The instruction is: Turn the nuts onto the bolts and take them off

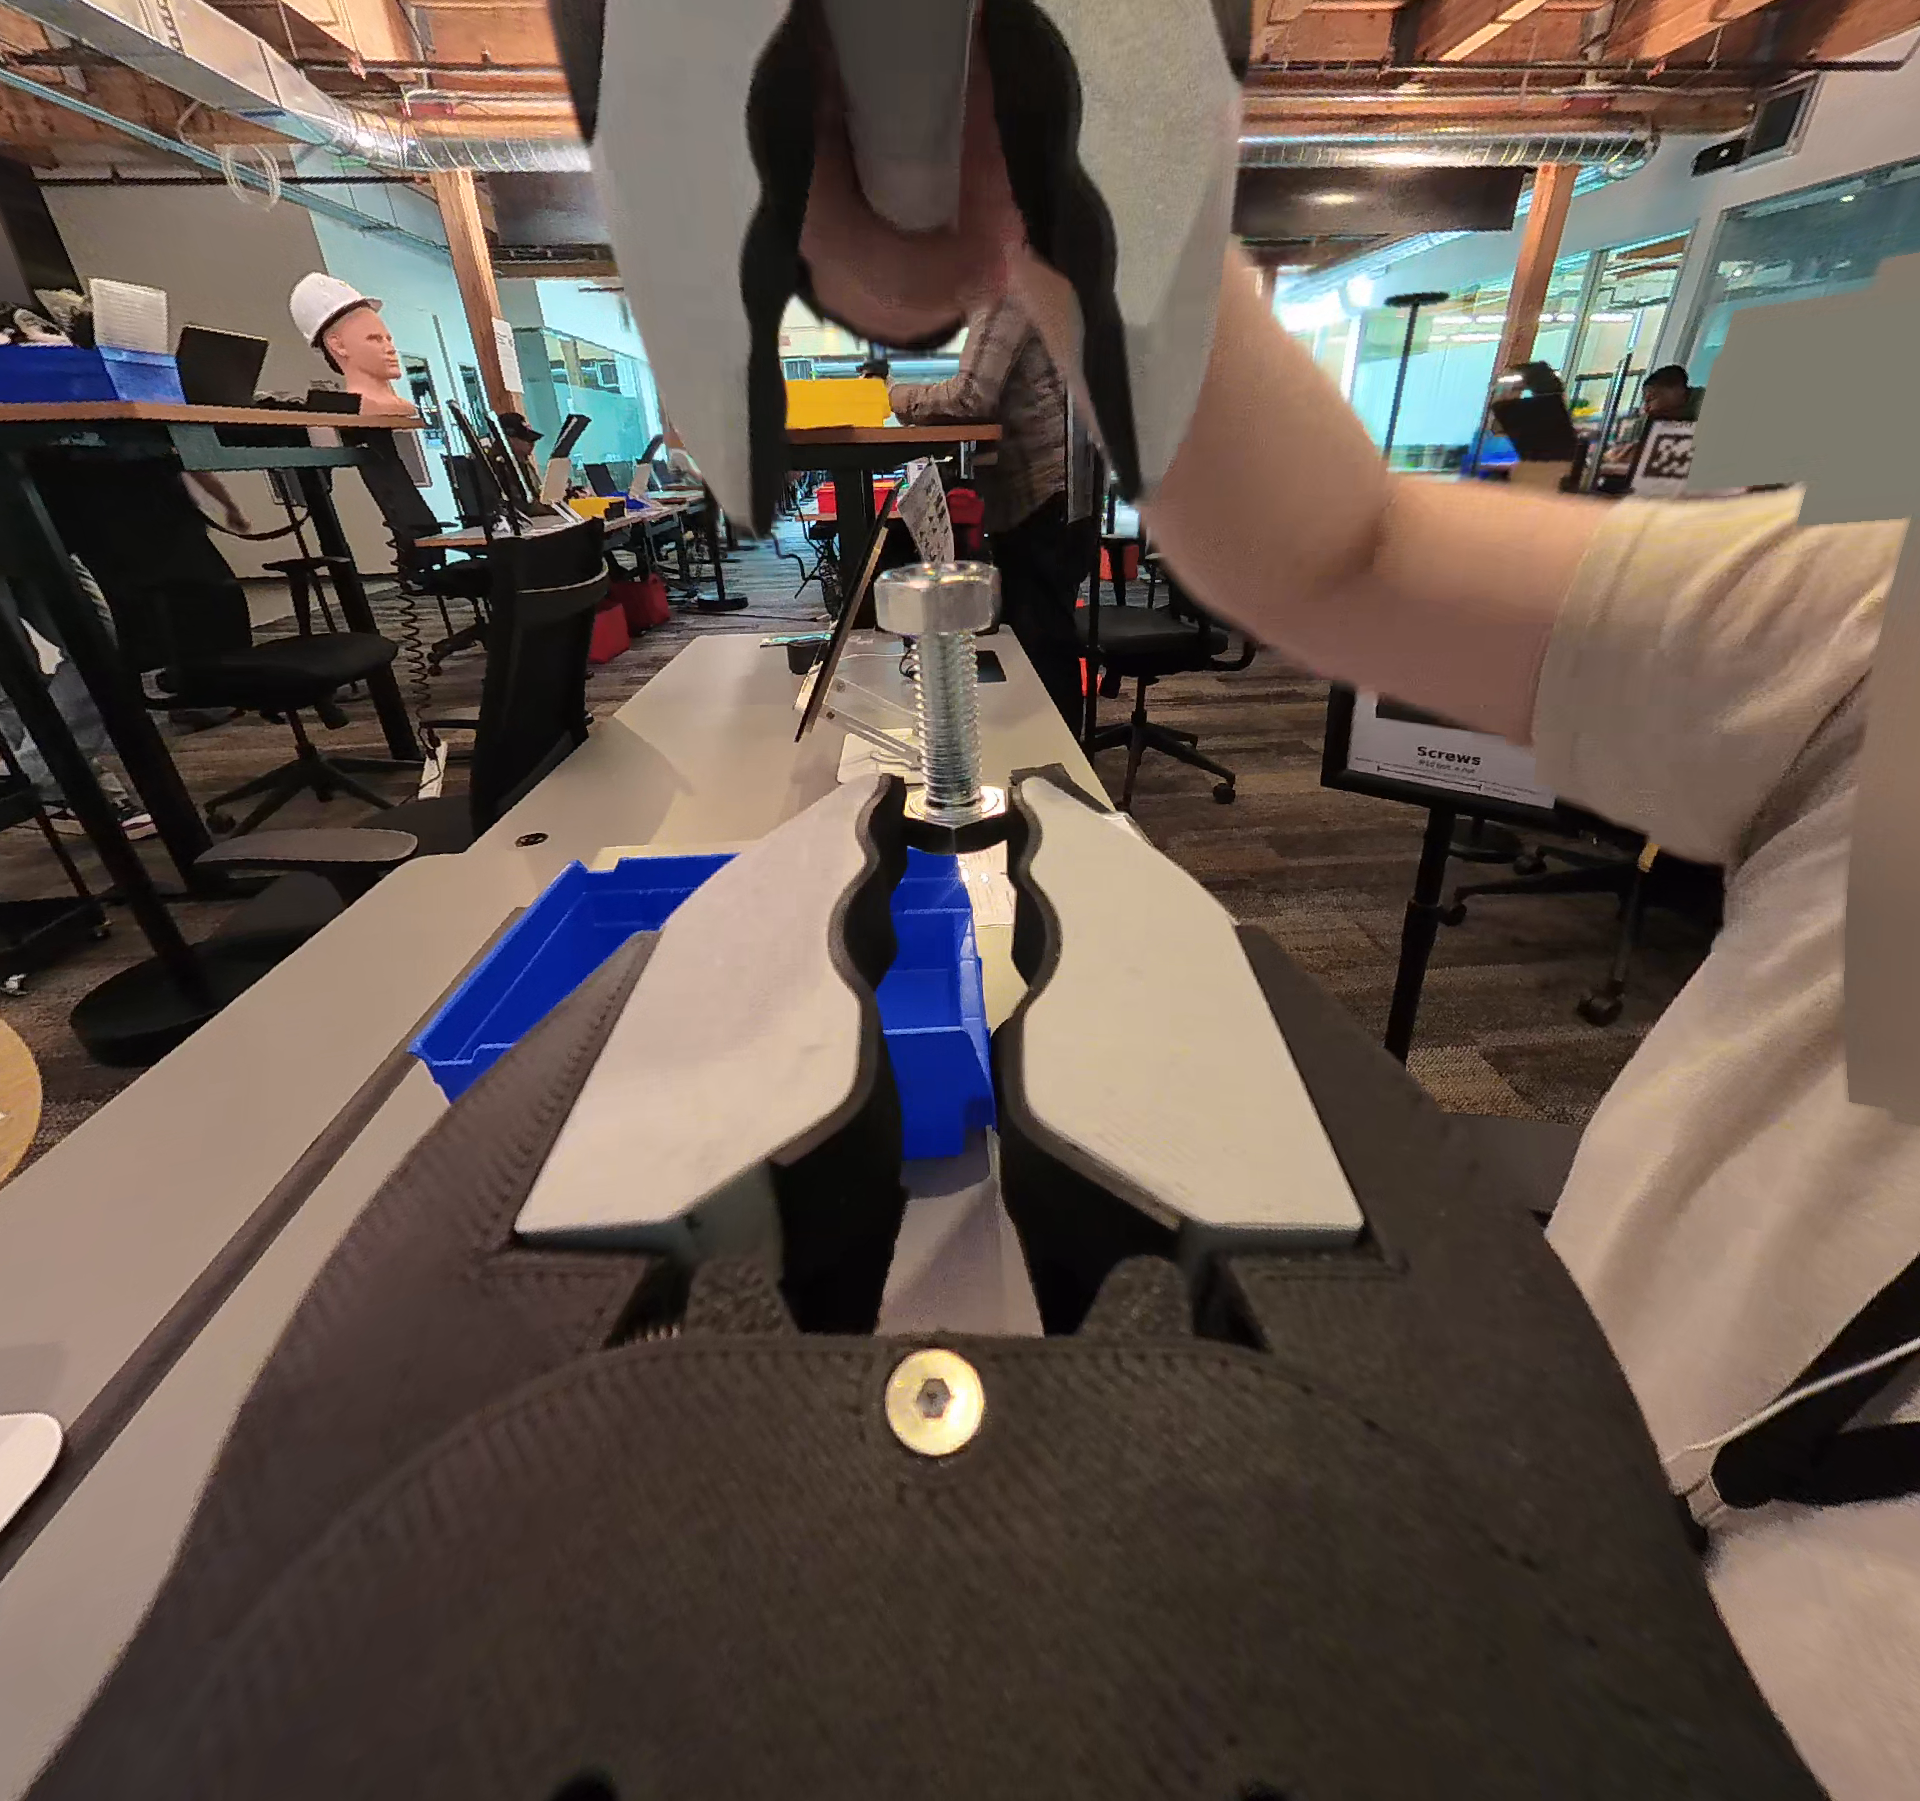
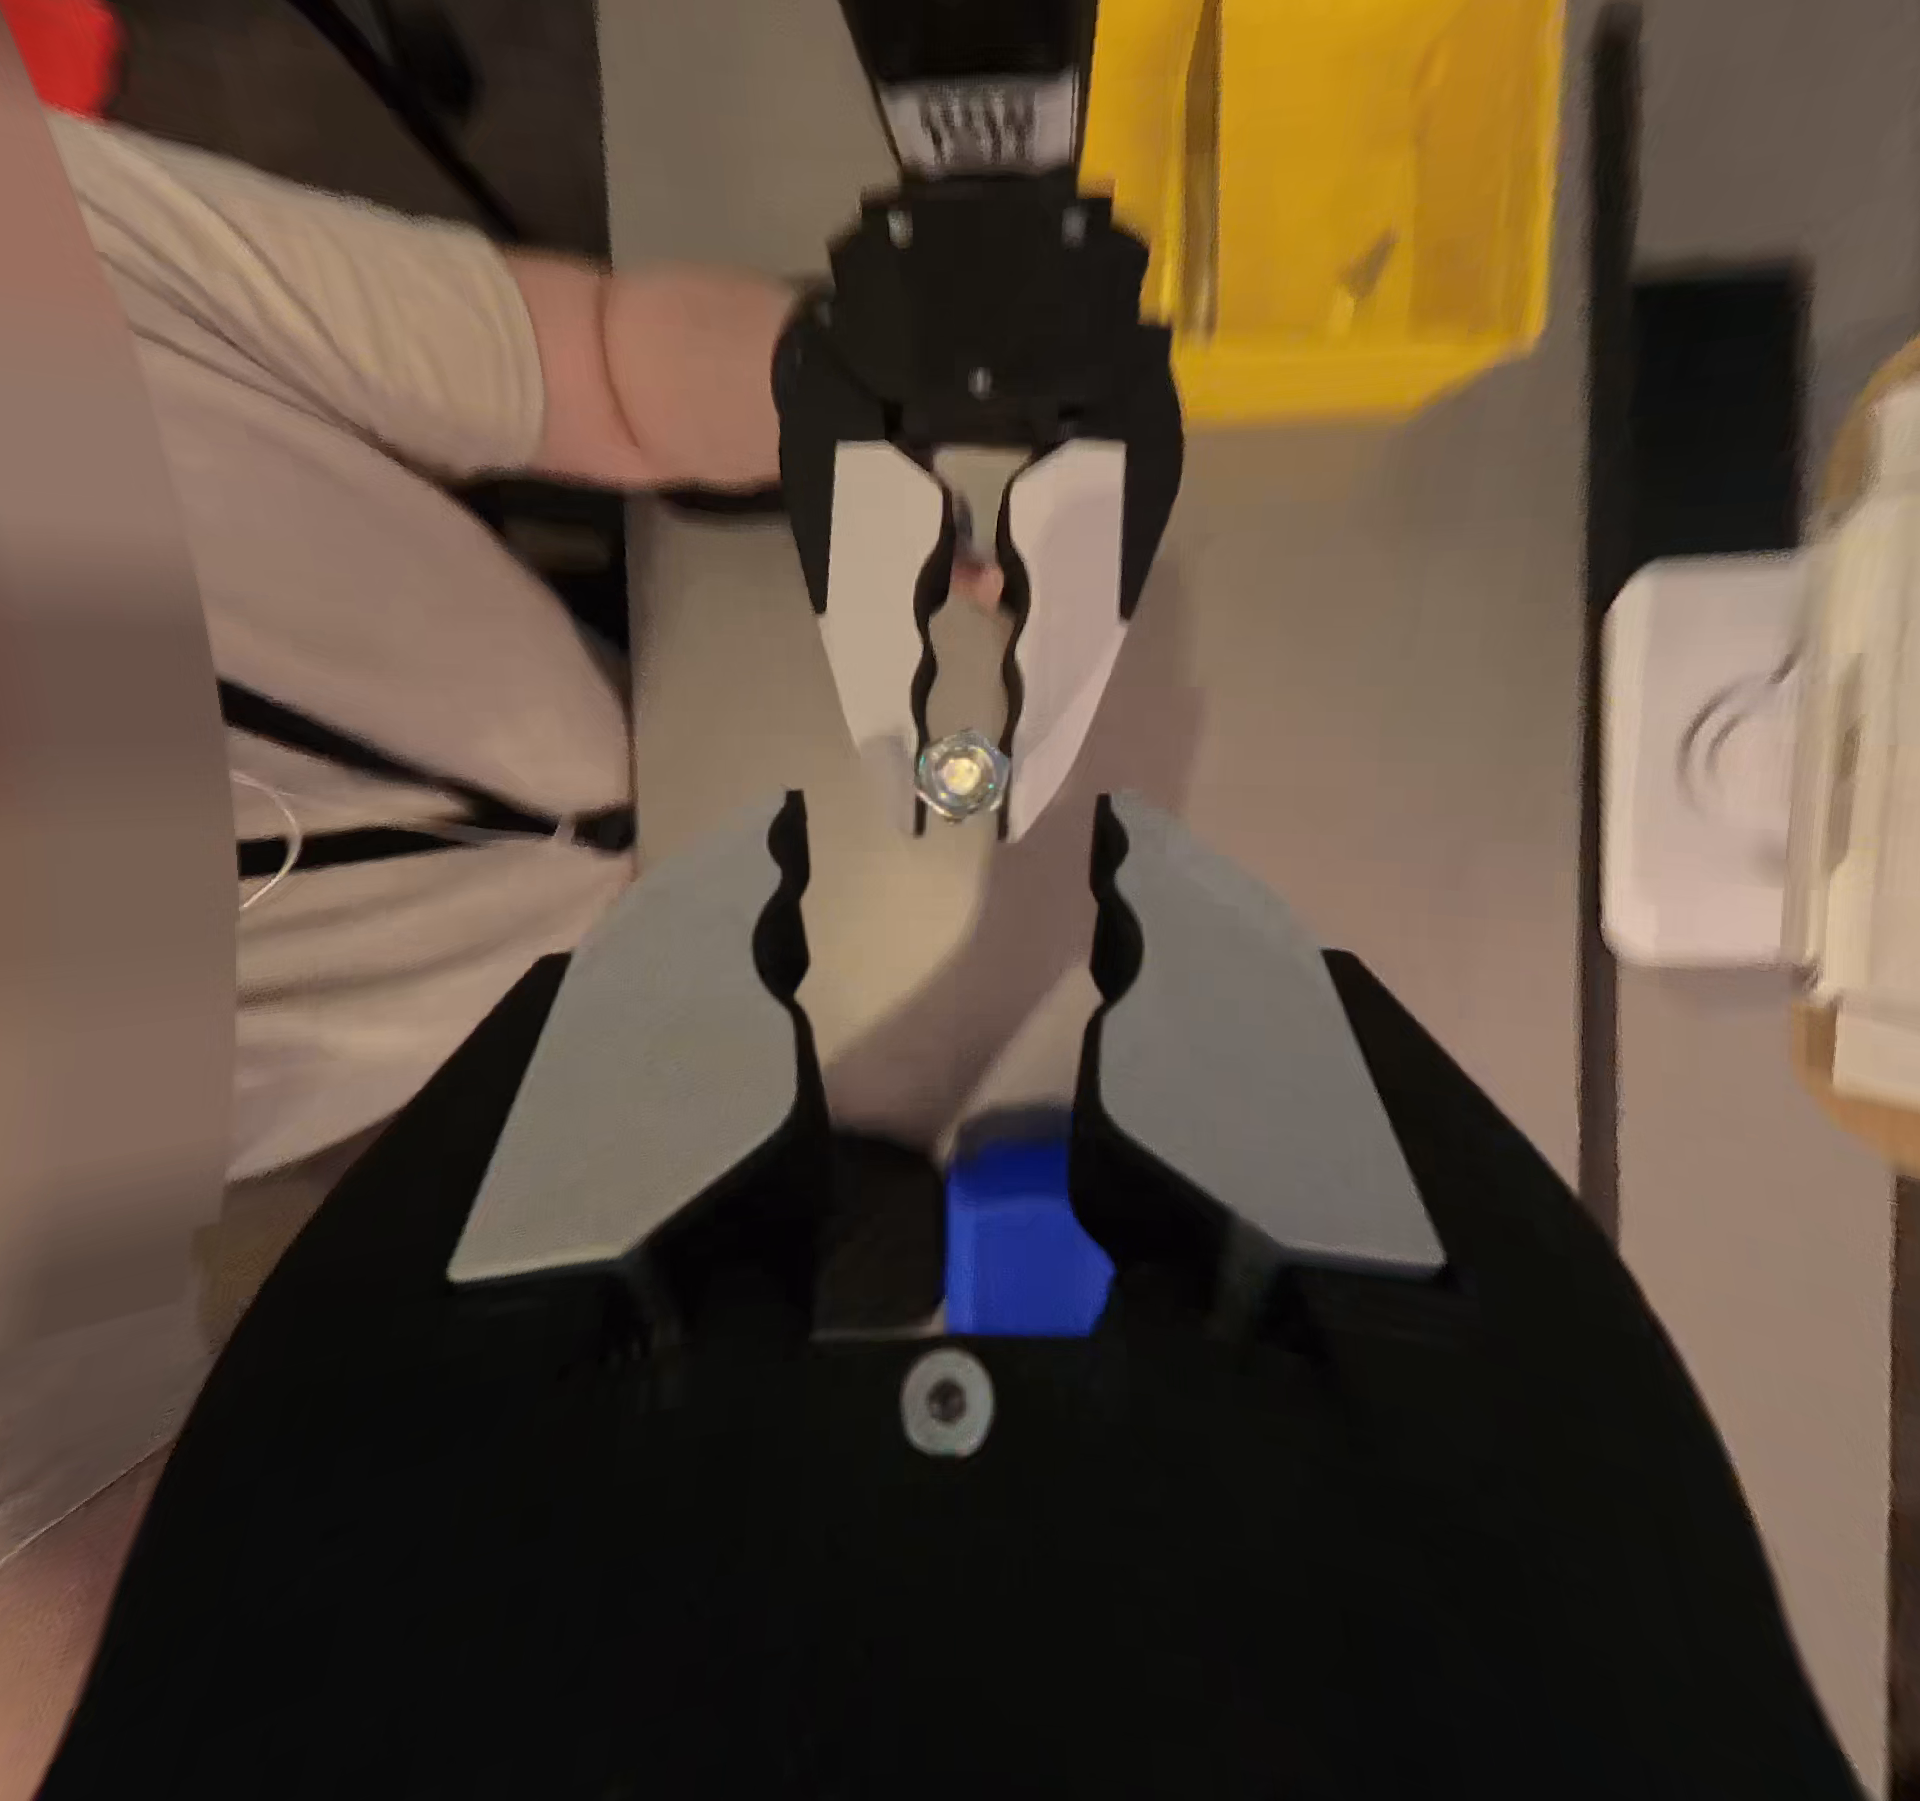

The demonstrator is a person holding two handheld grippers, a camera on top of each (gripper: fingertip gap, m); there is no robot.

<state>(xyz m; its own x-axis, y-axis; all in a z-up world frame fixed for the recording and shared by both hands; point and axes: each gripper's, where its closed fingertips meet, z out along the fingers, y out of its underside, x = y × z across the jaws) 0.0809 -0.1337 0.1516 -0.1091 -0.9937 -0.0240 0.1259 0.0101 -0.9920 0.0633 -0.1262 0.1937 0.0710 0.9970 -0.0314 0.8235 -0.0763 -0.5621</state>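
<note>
My left gripper [image 1: 951,816] is clamped on a nut [image 1: 953,803], pinching it right at the fingertips. A bolt [image 1: 943,686] stands upright out of that nut, its threaded shaft rising to a hexagonal head at the top, so the nut sits at the low end of the thread. All of this hangs in the air above a grey table [image 1: 260,1055], and a blue bin [image 1: 582,962] lies on the table just under my left fingers [image 1: 748,982].

My right gripper [image 2: 948,816] points down from above, directly over the bolt head. Its fingers [image 2: 665,1034] are spread wide apart and hold nothing; there is clear air between them and the bolt. From that side I look straight down onto the head of the bolt, with the left gripper's tips closed just beneath it.

A yellow bin [image 2: 1340,141] sits farther along the table, and a white box [image 2: 1714,764] lies off to one side; both are blurred. My arm in a cream sleeve [image 1: 1704,671] reaches in from the right edge of the left view.
</note>
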